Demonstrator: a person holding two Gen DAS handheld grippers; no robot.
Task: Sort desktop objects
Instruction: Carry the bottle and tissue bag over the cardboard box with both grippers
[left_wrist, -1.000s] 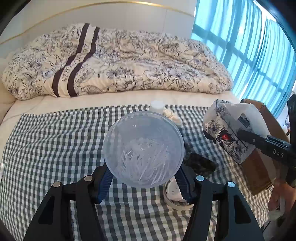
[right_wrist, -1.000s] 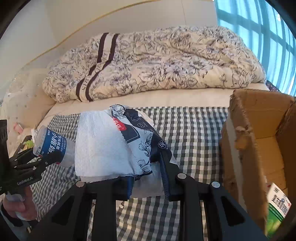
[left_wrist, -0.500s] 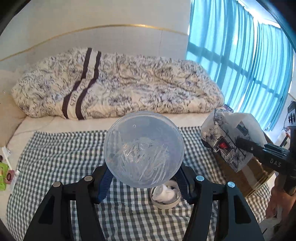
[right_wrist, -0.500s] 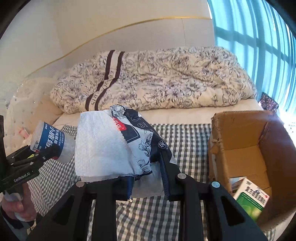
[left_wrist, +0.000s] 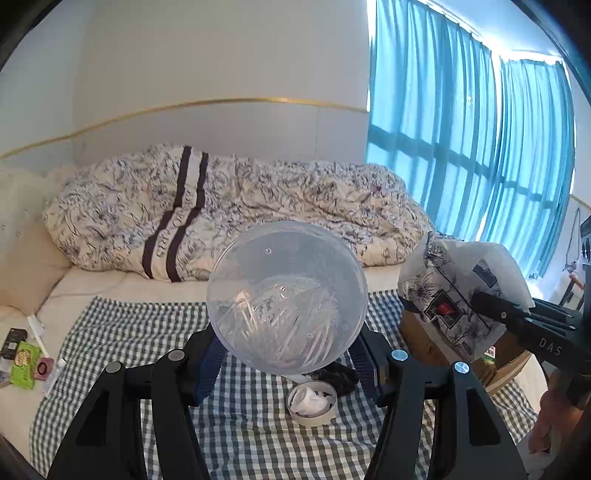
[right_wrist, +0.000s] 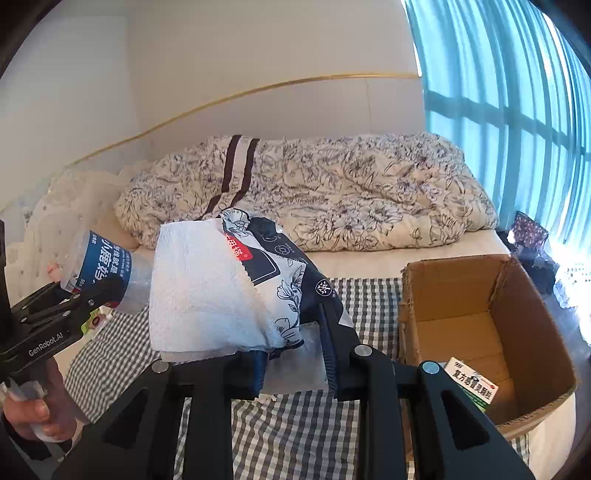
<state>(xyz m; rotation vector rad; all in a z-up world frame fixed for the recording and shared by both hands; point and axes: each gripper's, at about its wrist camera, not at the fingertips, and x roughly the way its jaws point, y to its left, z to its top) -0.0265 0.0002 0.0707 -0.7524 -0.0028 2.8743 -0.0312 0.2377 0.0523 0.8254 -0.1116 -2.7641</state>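
The left tool (left_wrist: 286, 354) is clamping a clear tub (left_wrist: 286, 297) of what may be cotton swabs above the bed's checked cloth (left_wrist: 129, 332), while the right tool (right_wrist: 293, 354) is gripping a tissue pack (right_wrist: 236, 291) beside the cardboard box (right_wrist: 517, 295) at 3 o'clock.

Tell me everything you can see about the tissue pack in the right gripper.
The soft plastic tissue pack, printed with navy and white flowers and a red label, is clamped between the right gripper fingers and held in the air above the checked cloth. White embossed tissue spills from its open side. Nothing else touches it.
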